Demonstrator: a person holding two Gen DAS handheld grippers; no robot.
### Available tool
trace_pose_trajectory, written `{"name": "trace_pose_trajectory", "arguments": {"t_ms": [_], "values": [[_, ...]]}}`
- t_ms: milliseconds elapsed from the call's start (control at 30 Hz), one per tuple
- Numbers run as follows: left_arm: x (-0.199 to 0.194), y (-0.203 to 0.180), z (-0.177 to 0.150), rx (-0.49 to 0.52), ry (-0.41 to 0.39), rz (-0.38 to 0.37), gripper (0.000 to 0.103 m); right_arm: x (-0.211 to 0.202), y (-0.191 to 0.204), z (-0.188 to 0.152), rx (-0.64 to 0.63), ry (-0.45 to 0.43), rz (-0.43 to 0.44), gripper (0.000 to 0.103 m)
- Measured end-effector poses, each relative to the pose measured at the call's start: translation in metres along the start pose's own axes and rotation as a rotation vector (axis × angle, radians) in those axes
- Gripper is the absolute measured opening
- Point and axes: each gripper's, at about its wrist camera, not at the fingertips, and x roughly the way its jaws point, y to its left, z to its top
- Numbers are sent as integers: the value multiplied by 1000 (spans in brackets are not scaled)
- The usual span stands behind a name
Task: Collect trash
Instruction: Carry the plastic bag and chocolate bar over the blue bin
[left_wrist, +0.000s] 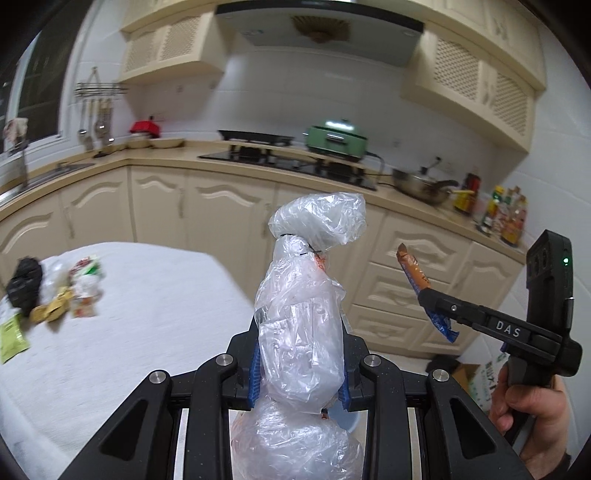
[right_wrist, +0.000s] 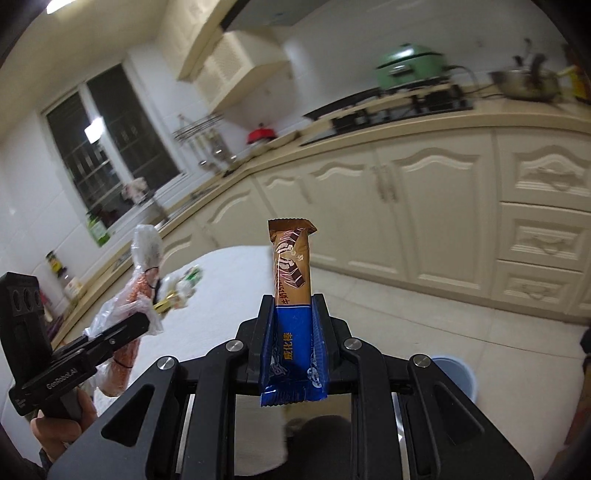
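Clear plastic bag (left_wrist: 299, 332) in left tongs (left_wrist: 299, 373), contents unclear.

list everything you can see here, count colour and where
plastic bag: one, clear, tied, held in left gripper
snack wrapper: one, brown and blue, held in right gripper
trash pile: several pieces, mixed colours, on far side of table
table: one, white cloth
bin: one, pale blue, on floor
green cooker: one, on counter by hob
wok: one, steel, on counter
bottles: several, counter's right end
left gripper: black, shut on bag
right gripper: black, shut on wrapper
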Motion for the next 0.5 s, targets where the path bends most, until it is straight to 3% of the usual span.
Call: {"name": "trace_pose_trajectory", "arguments": {"t_ms": [267,500], "values": [[91,-29,8,37,92,-89,28,-1,-63,-7,82,18,-92,19],[196,-50,13,47,244,-125,28,35,-126,-30,200,102,-143,19]]}}
